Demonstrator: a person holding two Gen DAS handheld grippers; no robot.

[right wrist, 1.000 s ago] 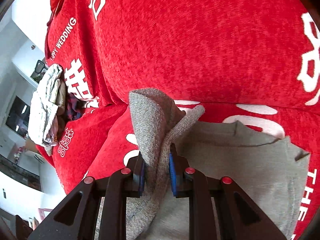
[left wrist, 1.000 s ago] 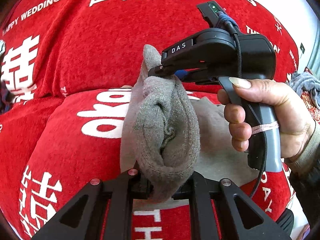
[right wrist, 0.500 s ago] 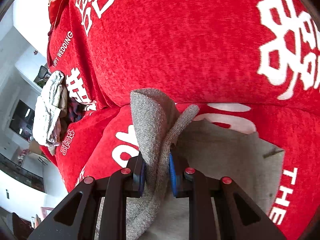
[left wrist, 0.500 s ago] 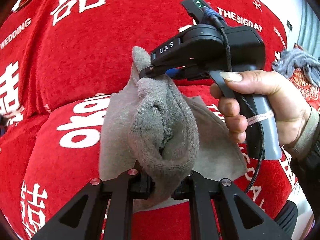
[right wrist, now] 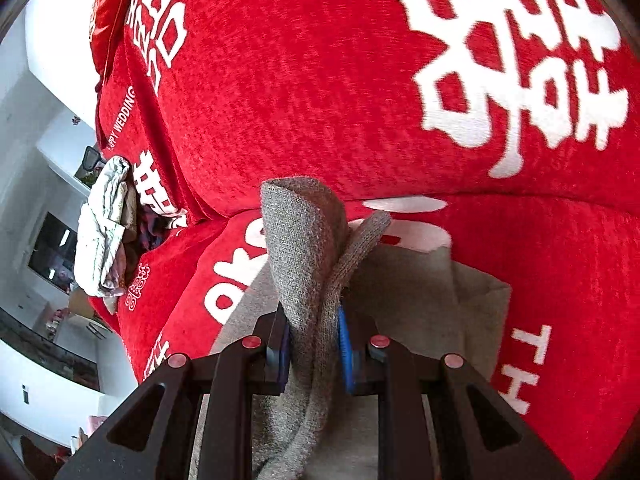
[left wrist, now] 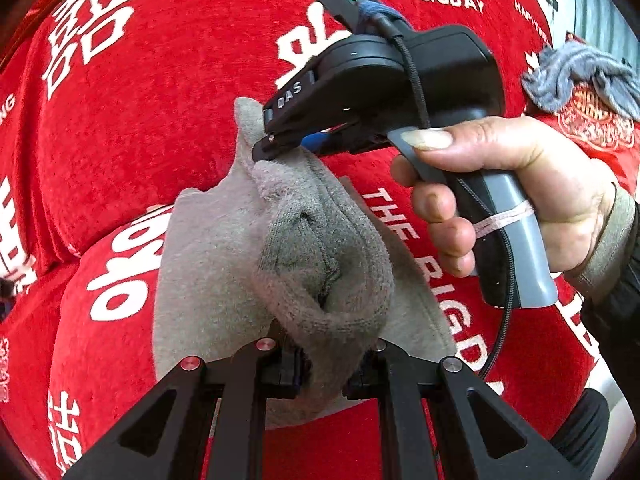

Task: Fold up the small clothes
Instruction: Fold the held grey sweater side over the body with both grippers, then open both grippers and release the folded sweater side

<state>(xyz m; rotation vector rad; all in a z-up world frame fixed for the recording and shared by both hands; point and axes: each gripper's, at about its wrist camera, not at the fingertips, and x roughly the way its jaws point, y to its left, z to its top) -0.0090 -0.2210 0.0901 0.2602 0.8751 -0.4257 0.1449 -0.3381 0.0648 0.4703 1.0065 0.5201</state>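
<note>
A: How did the garment (left wrist: 224,264) look likely to handle?

B: Soft, light and limp, I'd judge. It was a grey knit that drooped wherever it wasn't held, so it would sag and bunch and not keep an edge by itself. The thick rolled hem seemed the best place to hold, since a single thin layer could slip out.

A: Where was it?

B: Over the seat of the red sofa (left wrist: 172,128), lifted along one edge, with the rest trailing down onto the cushion.

A: And the left gripper (left wrist: 326,364)?

B: Its jaws were almost closed, pinching a fat fold of that hem, which bulged up between them.

A: The right gripper (right wrist: 314,344)?

B: Also nearly closed, its blue pads (right wrist: 345,354) clamped on a doubled strip of the knit that stood up from them in a loop. In the left view a hand (left wrist: 516,196) held it, its tips at the garment's far corner.
</note>
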